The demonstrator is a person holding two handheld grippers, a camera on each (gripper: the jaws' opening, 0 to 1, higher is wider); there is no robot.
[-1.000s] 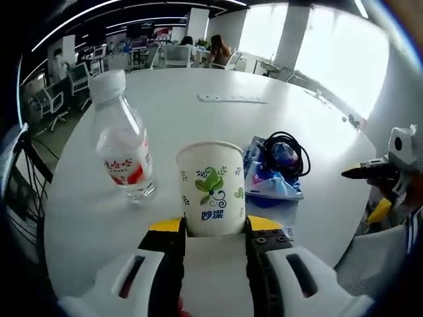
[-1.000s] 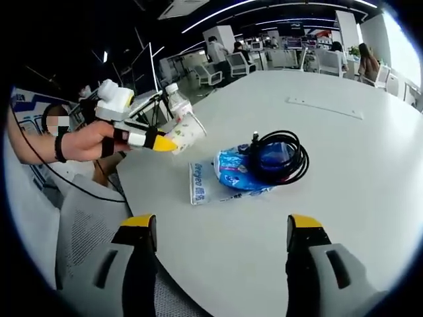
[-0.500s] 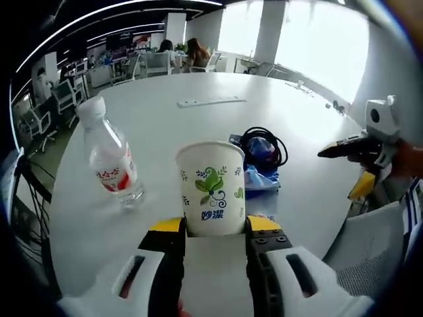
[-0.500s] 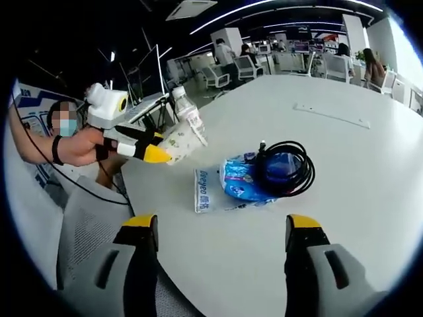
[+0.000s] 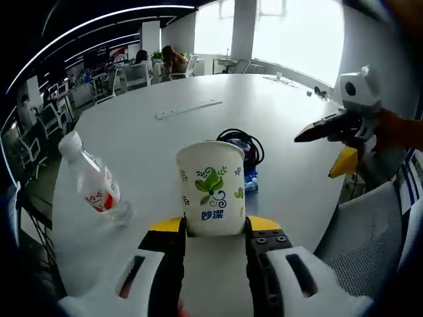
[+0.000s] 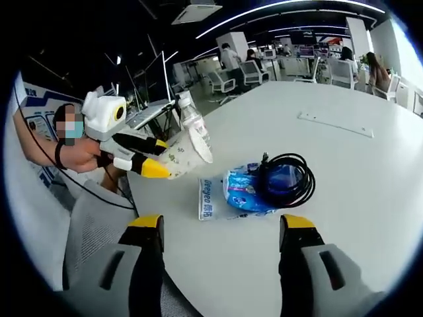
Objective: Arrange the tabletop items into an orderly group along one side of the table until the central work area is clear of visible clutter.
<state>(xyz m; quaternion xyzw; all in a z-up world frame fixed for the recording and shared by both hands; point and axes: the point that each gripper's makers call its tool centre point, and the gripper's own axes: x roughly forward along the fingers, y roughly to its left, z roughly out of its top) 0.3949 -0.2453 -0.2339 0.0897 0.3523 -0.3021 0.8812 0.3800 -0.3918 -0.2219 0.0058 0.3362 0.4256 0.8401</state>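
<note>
We've got the paper cup [image 5: 211,188] pinched between the yellow-tipped jaws of the left gripper [image 5: 213,228], white with a green leaf print, held up clear of the white table [image 5: 165,142]. In the right gripper view that same cup [image 6: 186,155] tilts in the air above the table's near edge, the hand [image 6: 82,155] behind it gripping the tool. Beyond the cup lies a blue packet [image 6: 246,191] with a coil of black cable [image 6: 285,179] resting on top, and a flat white wrapper [image 6: 207,197] touching the packet's side. A clear water bottle [image 5: 92,188] with a red label stands upright off to the cup's side, well apart from the packet. Our right gripper [image 6: 221,228] hovers over the table edge with its jaws spread wide, nothing between them. A long pale strip [image 6: 334,124] lies farther across the table; possibly a power strip, too small to tell. Grey mesh chair [image 6: 89,231] sits below.
</note>
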